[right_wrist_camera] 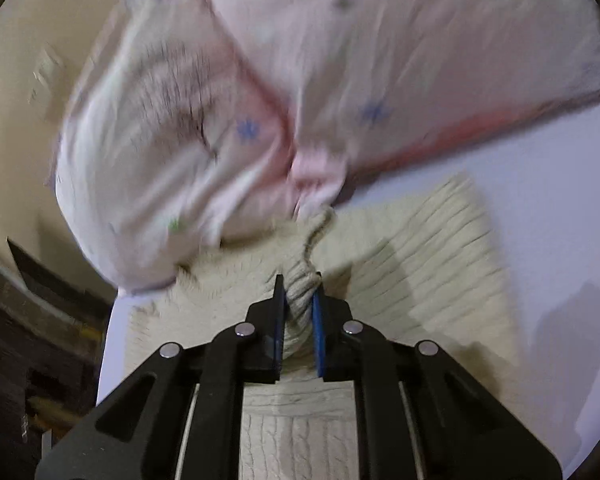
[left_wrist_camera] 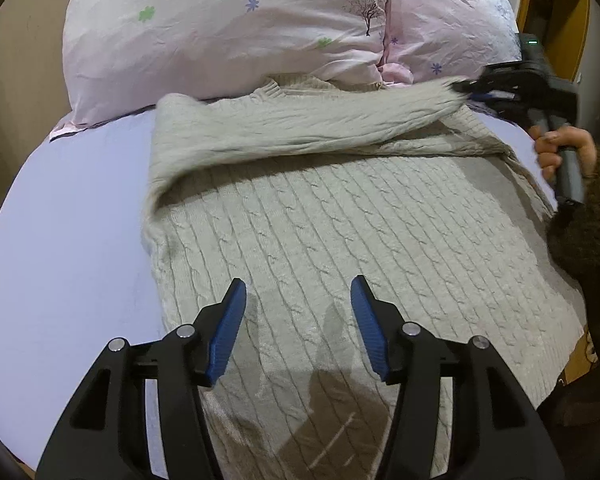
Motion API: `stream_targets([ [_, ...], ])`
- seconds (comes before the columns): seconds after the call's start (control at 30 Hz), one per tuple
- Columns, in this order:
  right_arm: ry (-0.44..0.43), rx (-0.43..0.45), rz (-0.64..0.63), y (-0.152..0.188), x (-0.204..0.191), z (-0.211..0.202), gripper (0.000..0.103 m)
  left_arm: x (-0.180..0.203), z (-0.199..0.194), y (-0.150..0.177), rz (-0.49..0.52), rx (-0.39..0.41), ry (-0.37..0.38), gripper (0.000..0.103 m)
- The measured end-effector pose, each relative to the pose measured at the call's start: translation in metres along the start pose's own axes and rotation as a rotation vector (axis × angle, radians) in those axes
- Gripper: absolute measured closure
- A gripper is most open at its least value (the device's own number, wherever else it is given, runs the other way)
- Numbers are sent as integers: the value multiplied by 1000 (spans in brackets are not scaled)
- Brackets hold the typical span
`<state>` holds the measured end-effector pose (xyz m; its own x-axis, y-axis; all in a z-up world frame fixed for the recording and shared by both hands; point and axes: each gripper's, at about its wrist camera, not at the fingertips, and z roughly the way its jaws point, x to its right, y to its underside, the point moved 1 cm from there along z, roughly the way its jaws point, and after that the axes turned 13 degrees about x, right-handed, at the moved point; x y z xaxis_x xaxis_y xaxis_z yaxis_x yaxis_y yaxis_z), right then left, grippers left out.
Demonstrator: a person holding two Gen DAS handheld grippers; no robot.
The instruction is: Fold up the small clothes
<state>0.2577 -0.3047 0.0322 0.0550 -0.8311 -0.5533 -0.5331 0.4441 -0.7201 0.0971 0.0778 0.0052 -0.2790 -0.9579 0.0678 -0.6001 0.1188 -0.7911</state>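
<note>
1. A beige cable-knit sweater [left_wrist_camera: 340, 240] is lying flat on a pale lavender bed sheet [left_wrist_camera: 72, 240], its collar end reaching toward the pink floral pillows [left_wrist_camera: 220, 32].
2. The left gripper [left_wrist_camera: 298, 312] is hovering above the sweater's lower body with its blue-padded fingers [left_wrist_camera: 230, 332] spread wide apart, grasping nothing.
3. The right gripper [right_wrist_camera: 298, 300] is clenching its fingers on the bunched cuff of one sleeve [left_wrist_camera: 300, 128], which is stretching across the sweater's upper part.
4. The person's right hand [left_wrist_camera: 564, 152] is gripping that tool's handle at the sweater's right side.
5. The right wrist view is showing motion blur across the pillows.
</note>
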Motion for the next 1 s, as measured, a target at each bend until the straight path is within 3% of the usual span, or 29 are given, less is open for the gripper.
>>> stream_targets([
  [0.1,147,72,-15,-2,20,-25,91,0,-2,2,-4,1,6,46],
  [0.2,261,-6,-32,8,36,-17,74,-2,-3,2,-13,5,2,46],
  [0.23,275,-13,-10,10,41,-18,63,-2,-6,1,-17,12,-2,46],
  [0.27,250,10,3,10,41,-22,57,-3,-9,0,-21,19,-5,46],
  [0.4,174,75,-75,13,26,-30,57,-10,-21,-3,-38,48,-31,42],
  [0.43,166,43,-89,16,20,-20,57,-11,-22,-3,-42,49,-37,42],
  [0.5,190,-129,-139,32,19,13,55,-14,-24,-2,-60,47,-46,42],
  [0.6,159,-115,-179,36,13,-2,51,-20,-40,2,-105,61,-8,42],
  [0.67,10,-149,-133,40,11,-27,30,-27,-59,9,-139,85,43,39],
  [0.7,-80,-171,-127,46,10,-47,27,-31,-68,13,-159,90,68,36],
  [0.77,-170,-207,-149,59,9,-78,20,-42,-87,26,-214,92,122,25],
  [0.87,-201,-279,-200,86,17,-135,20,-51,-105,47,-255,50,144,25],
  [1.0,-238,-407,-154,127,43,-203,20,-51,-119,78,-299,-12,220,25],
])
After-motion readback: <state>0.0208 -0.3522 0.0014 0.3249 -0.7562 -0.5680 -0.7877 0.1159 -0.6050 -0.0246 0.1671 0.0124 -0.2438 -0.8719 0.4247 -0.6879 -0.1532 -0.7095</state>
